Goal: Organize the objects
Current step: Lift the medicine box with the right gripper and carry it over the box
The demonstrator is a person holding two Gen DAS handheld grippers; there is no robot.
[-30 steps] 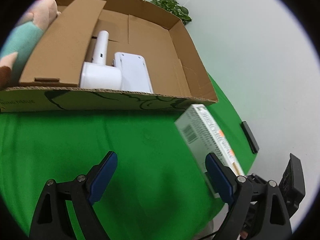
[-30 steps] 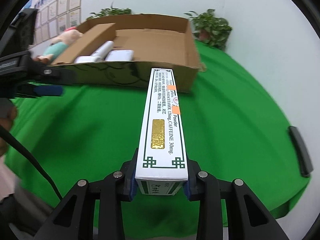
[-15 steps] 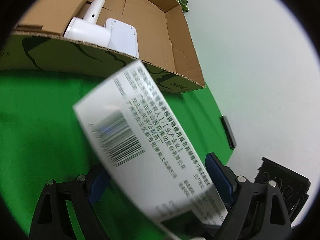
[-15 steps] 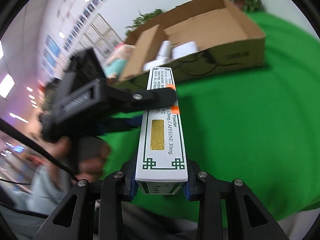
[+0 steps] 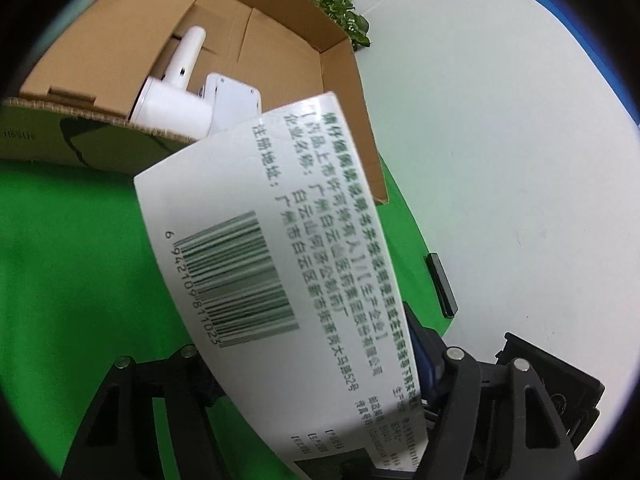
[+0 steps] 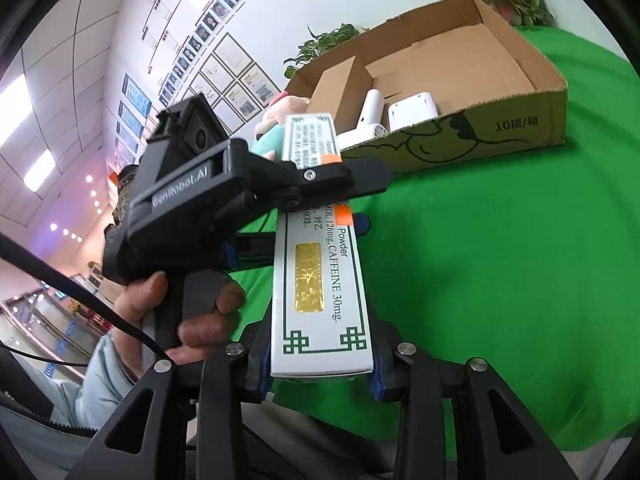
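Observation:
A long white medicine box with green print hangs above the green cloth. My right gripper holds its near end, blue pads on both narrow sides, jaws starting to open. My left gripper, held by a hand, reaches across from the left. Its jaws are closing over the box's far part, one finger above and one below. In the left wrist view the barcode face of the medicine box fills the gap of the left gripper, both edges against the pads.
An open cardboard box stands at the back of the green cloth. In it lie a white handheld appliance, a flat white device and a plush toy. A small black bar lies at the cloth's right edge.
The right gripper swung the medicine box leftward into the left gripper's jaws. The left jaws narrowed from wide open onto the box's edges. The right jaws have barely widened.

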